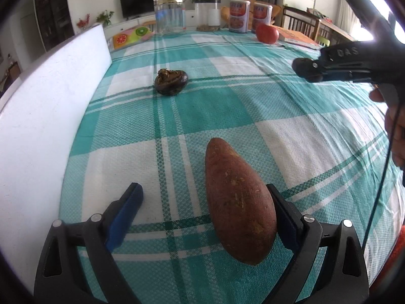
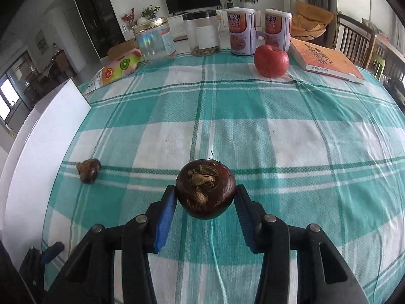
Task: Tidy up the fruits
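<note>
Clear gold-lidded jar [image 2: 155, 39]: looks empty, at the far table edge.
Black-lidded clear jar [image 2: 202, 33]: brownish bits at its bottom.
Right gripper [image 2: 205, 204]: clamps a dark round water chestnut [image 2: 205, 188].
Left gripper [image 1: 205, 202]: jaws spread; reddish-brown sweet potato [image 1: 236, 200] touches its right finger.
Second chestnut [image 2: 88, 170]: near the white board [image 2: 43, 136].
Open room: bare teal checked cloth [image 2: 278, 116] before the red apple [image 2: 271, 60].

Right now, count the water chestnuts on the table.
2. One water chestnut sits between the right gripper fingers. The other water chestnut lies on the checked cloth to the left, near the white board. No others show.
</note>
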